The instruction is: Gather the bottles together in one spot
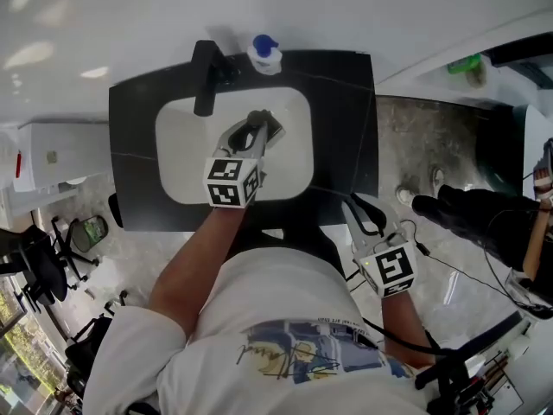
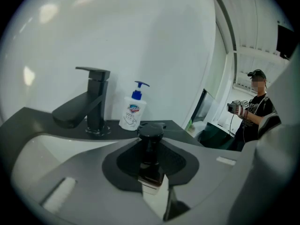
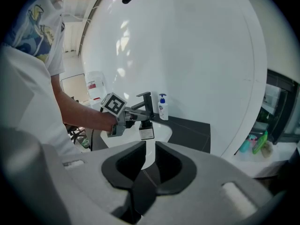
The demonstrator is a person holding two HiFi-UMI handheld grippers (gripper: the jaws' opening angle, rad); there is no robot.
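Observation:
My left gripper (image 1: 259,133) hangs over the white basin (image 1: 181,137), shut on a small dark bottle (image 2: 151,156) with a black cap and a white label. The right gripper view shows that bottle (image 3: 146,132) held upright near the tap. A white pump bottle with a blue top (image 1: 265,54) stands on the black counter (image 1: 346,119) behind the basin, right of the black tap (image 1: 206,78). My right gripper (image 1: 368,218) waits off the counter's front right corner, its jaws a little open with nothing between them (image 3: 147,150).
Green and teal bottles (image 3: 255,144) stand on a ledge to the right, past the counter. Another person (image 2: 253,108) stands at the far right, and their dark-sleeved arm (image 1: 479,216) reaches in close to my right gripper. A white wall rises behind the tap.

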